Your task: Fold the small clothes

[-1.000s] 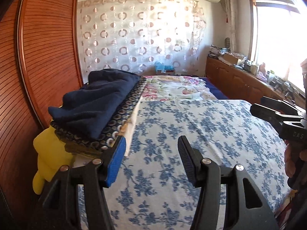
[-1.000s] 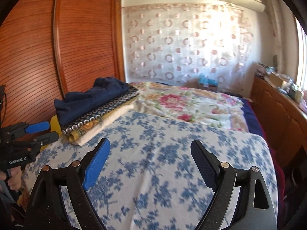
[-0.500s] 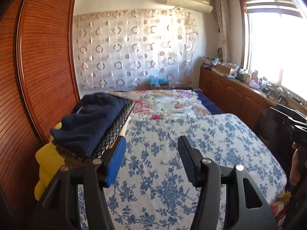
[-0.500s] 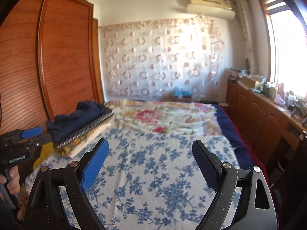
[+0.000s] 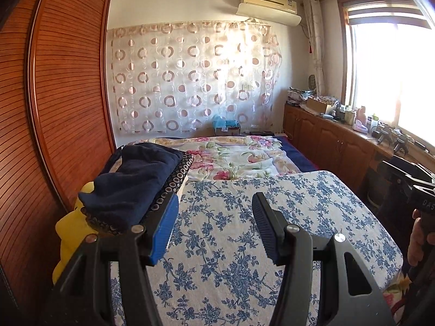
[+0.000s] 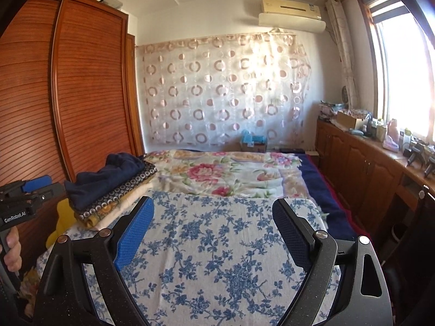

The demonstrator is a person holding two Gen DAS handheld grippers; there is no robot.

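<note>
Since nothing lies spread on the blue-flowered pad in front of me, I judge the task's clothes to be the stack at the pad's far left corner, beside the wardrobe. On top sits a navy garment, loosely folded; under it a dark cloth with a ring pattern, then paler layers I cannot name. Both hand-held grippers hang above the pad with nothing in them. The left hand-held gripper has its jaws parted about halfway, with only pad showing between them, and the stack lies just past its left finger. The right hand-held gripper is spread wide, also empty, and is well apart from the stack.

The navy piece looks thick and soft, perhaps fleece or knit, so I expect it to be light, limp and grippy rather than slick. It will sag from any single pinch. I would take it by one near edge or corner with the left jaws, catching only the top layer, then bring the right jaws to the matching corner. The risk is dragging the ring-patterned cloth along with it.
</note>
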